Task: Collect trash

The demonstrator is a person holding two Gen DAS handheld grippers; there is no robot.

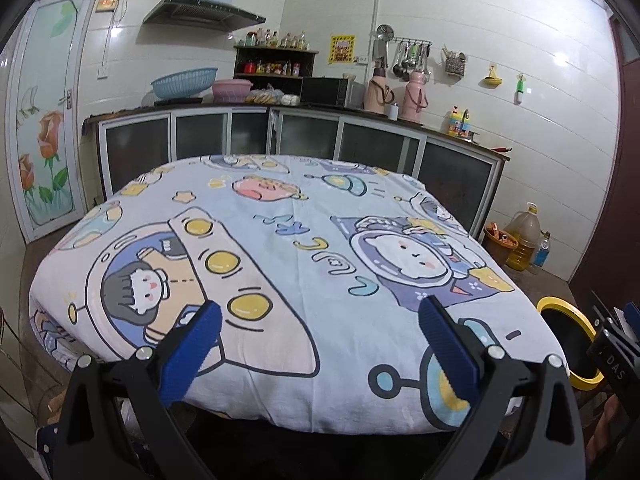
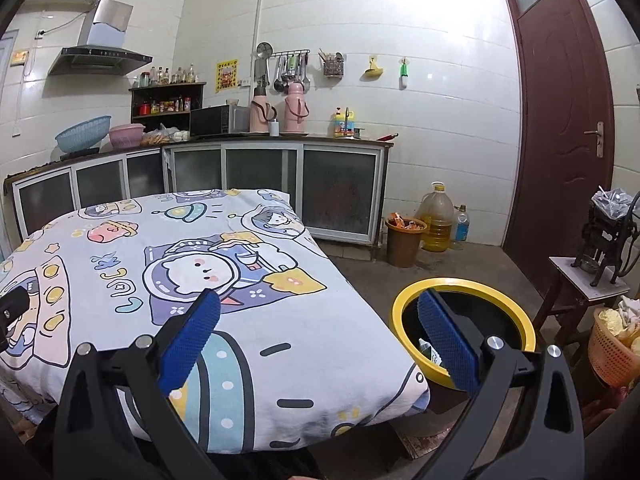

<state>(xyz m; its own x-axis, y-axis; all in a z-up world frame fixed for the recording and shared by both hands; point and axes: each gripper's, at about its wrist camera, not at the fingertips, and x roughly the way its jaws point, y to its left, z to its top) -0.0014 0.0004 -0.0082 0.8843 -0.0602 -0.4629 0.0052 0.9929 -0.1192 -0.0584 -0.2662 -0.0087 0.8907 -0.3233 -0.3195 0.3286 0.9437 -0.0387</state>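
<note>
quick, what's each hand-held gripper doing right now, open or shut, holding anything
Left hand-held gripper: open, holding nothing, above the tablecloth.
Right hand-held gripper: open, holding nothing, between the table edge and the yellow-rimmed bin.

**Premises: domestic kitchen**

White-tiled walls. A range hood (image 1: 204, 10) hangs above a counter with glass-fronted cabinets (image 2: 276, 184). On the counter: a microwave (image 2: 219, 120), two pink thermos flasks (image 2: 297, 106), plastic basins (image 1: 184, 80). A shelf of condiment bottles (image 1: 276, 56) and a rack of ladles (image 2: 290, 68) occupy the wall. A large cooking-oil jug (image 2: 438, 216) stands on the floor.
</note>
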